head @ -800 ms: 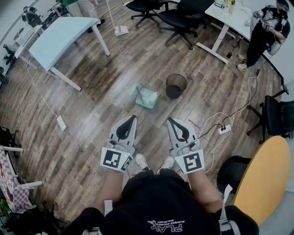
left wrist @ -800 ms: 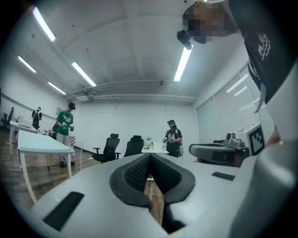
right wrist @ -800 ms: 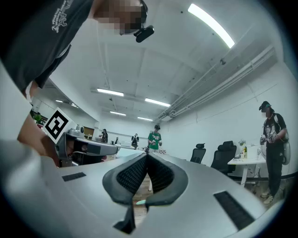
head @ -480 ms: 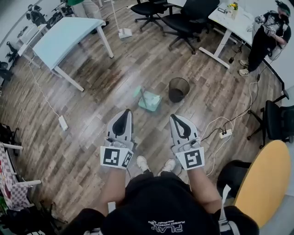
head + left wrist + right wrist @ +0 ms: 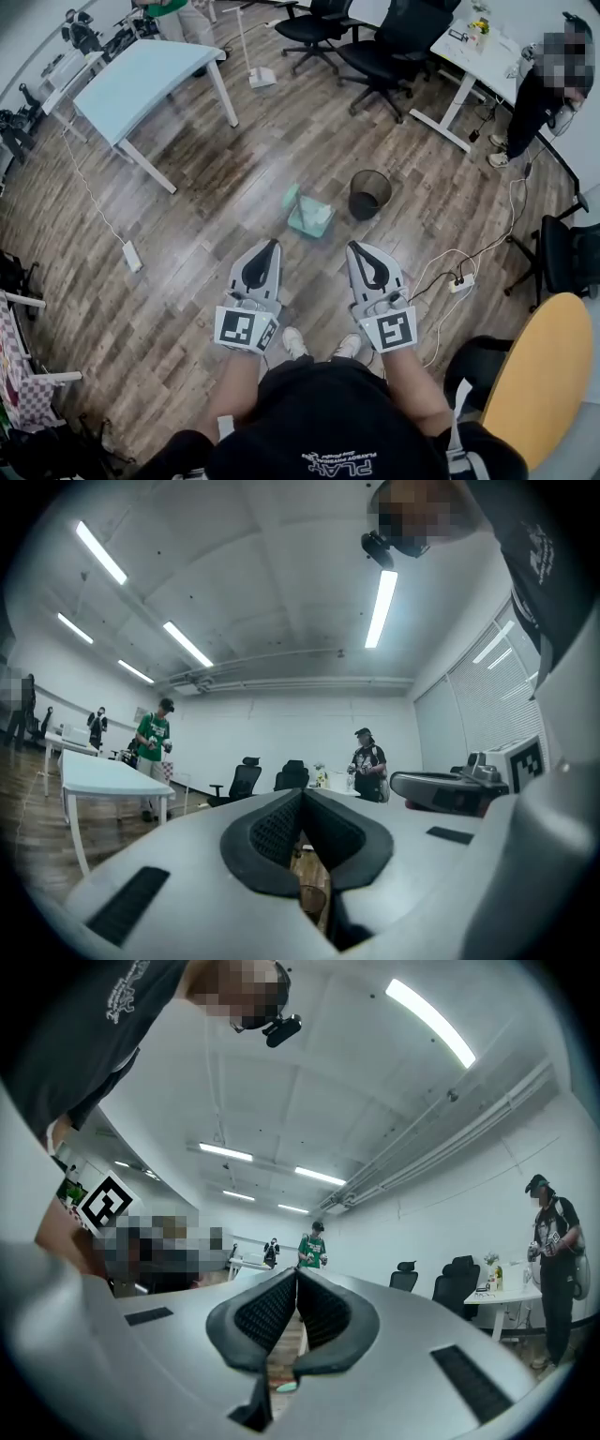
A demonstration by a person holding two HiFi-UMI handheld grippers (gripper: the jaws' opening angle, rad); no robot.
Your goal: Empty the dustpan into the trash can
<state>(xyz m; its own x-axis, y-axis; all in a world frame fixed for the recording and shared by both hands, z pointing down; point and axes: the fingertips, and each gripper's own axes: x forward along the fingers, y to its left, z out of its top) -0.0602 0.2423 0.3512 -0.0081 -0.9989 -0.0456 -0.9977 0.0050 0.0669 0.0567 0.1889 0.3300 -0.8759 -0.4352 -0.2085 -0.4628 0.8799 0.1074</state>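
Fingers (image 5: 275, 267) of the left gripper (image 5: 269, 247) and of the right gripper (image 5: 357, 247) are seen pressed together in the head view, with nothing held. The dustpan (image 5: 309, 214) lies on the floor (image 5: 187, 281) at about 12 o'clock from the grippers, well apart from them. The trash can (image 5: 369, 194) stands just beside it, at its 2 o'clock.

In the left gripper view, the left gripper (image 5: 302, 795) is shown shut and empty; only floor is glimpsed through the gap below the tips.

In the right gripper view, the right gripper (image 5: 296, 1275) is likewise closed on nothing; a small teal patch low in the gap is probably the dustpan.

The approach is judged to be the step in hand; no grasp has been made. Next, the distance must be closed, one pair of fingers opened, and the dustpan taken up level so nothing is spilled before the trash can is reached.
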